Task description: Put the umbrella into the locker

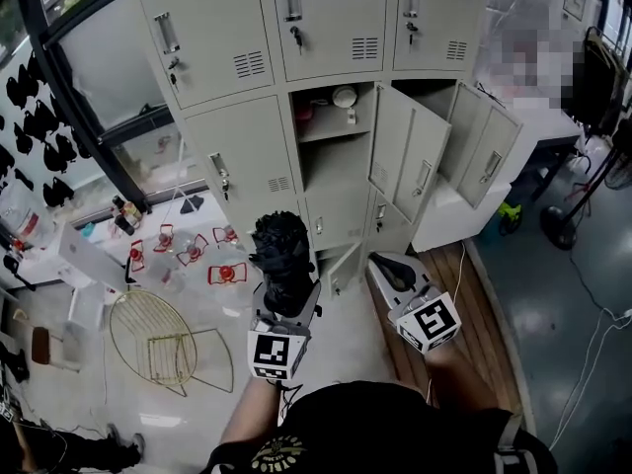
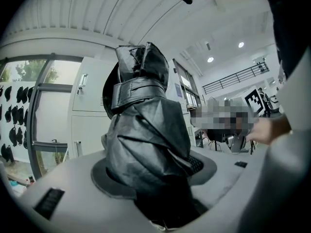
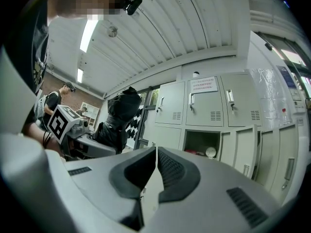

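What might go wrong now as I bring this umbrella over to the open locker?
1. The left gripper clamps the folded umbrella low down, so its tall top may tip or slip.
2. The open locker doors jut out and may snag it.
3. The open compartment's upper shelf already holds small items that may get knocked.

wire frame (image 1: 158, 339) lying on floor (image 1: 341, 339) | red objects (image 1: 227, 274) nearby

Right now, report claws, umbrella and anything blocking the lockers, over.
Left claw shut on folded black umbrella. Right claw shut, empty. Open locker ahead, doors swung wide; nothing seen blocking.
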`<state>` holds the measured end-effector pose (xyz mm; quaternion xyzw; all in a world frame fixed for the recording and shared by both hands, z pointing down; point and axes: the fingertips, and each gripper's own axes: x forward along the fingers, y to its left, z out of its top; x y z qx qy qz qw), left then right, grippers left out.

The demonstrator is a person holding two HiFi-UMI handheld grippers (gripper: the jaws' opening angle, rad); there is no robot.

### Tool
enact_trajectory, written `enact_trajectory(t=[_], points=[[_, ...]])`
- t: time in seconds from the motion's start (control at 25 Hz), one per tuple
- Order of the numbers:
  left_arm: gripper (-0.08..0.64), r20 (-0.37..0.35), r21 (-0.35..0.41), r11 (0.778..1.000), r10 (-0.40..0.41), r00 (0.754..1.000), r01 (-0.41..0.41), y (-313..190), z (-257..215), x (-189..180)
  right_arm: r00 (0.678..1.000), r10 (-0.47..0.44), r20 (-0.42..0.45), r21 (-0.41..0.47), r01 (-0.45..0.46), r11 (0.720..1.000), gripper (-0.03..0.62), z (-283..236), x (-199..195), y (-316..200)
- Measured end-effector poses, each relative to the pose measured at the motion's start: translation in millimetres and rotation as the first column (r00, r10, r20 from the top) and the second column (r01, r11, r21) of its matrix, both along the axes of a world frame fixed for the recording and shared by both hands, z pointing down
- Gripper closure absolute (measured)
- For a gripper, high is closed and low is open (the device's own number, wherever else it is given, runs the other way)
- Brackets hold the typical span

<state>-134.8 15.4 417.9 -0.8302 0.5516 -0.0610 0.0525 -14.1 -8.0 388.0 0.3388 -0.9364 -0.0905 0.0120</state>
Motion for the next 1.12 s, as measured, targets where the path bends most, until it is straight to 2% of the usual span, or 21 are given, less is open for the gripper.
enact_trajectory(t=[0.24, 0.52, 0.8, 1.12], points=[[0.294, -0.021, -0.013, 1.000, 0.026, 0.999, -0.026, -11, 6, 4, 0.999, 0.034, -0.007, -0.028, -0.035, 0.999, 0.557, 10, 7, -5], [0.293, -0.027, -0.041, 0.997, 0.064, 0.998, -0.065, -33, 15, 27, 0.998, 0.061, -0.006, -0.036, -0.061, 0.998, 0.557, 11, 28, -23], [0.295, -0.030, -0.051, 0.995, 0.083, 0.996, -0.084, -72, 21, 50, 0.999, 0.041, -0.013, -0.046, -0.042, 0.998, 0.557, 15, 44, -64], [0.295, -0.050, -0.095, 0.994, 0.042, 0.998, -0.046, -124, 34, 63, 0.999, -0.008, -0.031, -0.055, 0.007, 0.998, 0.557, 17, 55, -120]])
